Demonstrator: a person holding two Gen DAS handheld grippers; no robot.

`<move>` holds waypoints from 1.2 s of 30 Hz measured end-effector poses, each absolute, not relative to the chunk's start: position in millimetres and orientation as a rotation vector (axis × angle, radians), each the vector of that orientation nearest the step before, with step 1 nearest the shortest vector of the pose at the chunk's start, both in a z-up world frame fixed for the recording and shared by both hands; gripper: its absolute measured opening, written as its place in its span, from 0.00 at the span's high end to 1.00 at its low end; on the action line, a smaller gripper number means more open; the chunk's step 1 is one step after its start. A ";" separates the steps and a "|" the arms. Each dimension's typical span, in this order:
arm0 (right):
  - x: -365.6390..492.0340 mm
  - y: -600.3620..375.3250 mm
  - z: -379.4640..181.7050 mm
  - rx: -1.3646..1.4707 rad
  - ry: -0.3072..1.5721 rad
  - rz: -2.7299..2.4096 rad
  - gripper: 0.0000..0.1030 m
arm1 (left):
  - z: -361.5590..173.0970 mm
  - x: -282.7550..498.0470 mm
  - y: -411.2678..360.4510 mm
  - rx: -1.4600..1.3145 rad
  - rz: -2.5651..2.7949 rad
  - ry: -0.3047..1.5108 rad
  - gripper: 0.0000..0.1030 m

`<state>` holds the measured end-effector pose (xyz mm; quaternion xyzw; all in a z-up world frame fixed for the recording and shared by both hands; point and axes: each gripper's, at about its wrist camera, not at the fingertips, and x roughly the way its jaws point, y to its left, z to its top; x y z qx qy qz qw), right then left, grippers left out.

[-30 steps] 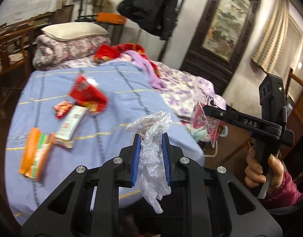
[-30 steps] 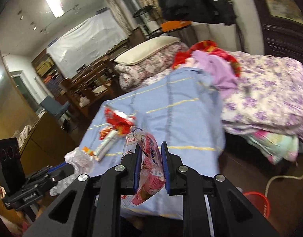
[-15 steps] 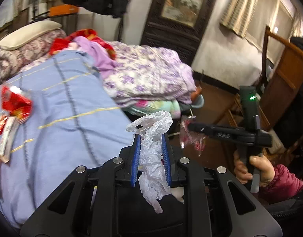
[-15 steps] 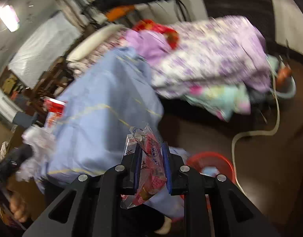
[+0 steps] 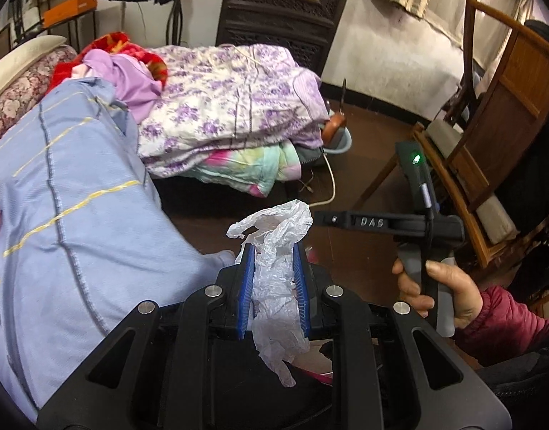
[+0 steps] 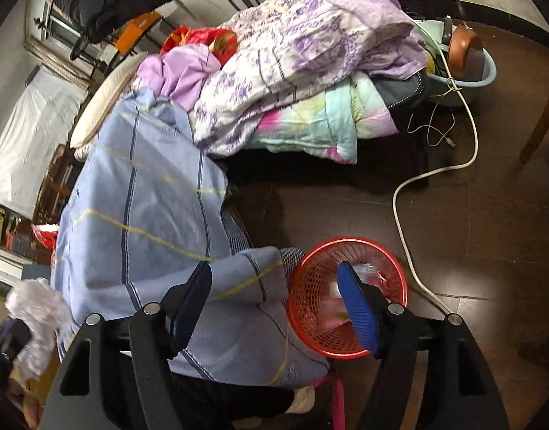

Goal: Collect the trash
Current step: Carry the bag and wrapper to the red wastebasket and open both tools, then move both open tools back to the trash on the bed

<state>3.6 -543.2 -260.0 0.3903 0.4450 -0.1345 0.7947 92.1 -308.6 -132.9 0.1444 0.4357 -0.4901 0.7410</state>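
Note:
My left gripper is shut on a crumpled white plastic bag, above the dark floor beside the bed. In the right wrist view my right gripper hangs over a red mesh basket on the floor. Its jaws are opening and nothing is between them. A pink and clear snack wrapper shows blurred inside the basket, just beyond the right blue pad. In the left wrist view the right gripper shows side-on, held by a hand. The white bag appears at the left edge of the right wrist view.
A blue bedspread hangs off the bed's corner next to the basket. Folded floral quilts lie further along. A white cable runs over the floor right of the basket. A wooden chair stands at the right. Red wrappers lie on the bed.
Both grippers swung off the bed and down toward the floor. The right gripper went from shut on the snack wrapper to open, and the wrapper is now in the red basket.

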 end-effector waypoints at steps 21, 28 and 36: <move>-24.9 -582.2 -209.7 0.849 0.757 -0.315 0.30 | -150.7 79.8 -380.6 0.383 -1.152 1.008 0.27; -21.8 -574.9 -201.9 0.830 0.760 -0.314 0.30 | -141.0 95.9 -360.9 0.327 -1.090 1.006 0.27; -10.9 -548.0 -174.9 0.752 0.748 -0.295 0.23 | -122.3 105.8 -323.9 0.263 -1.021 0.950 0.23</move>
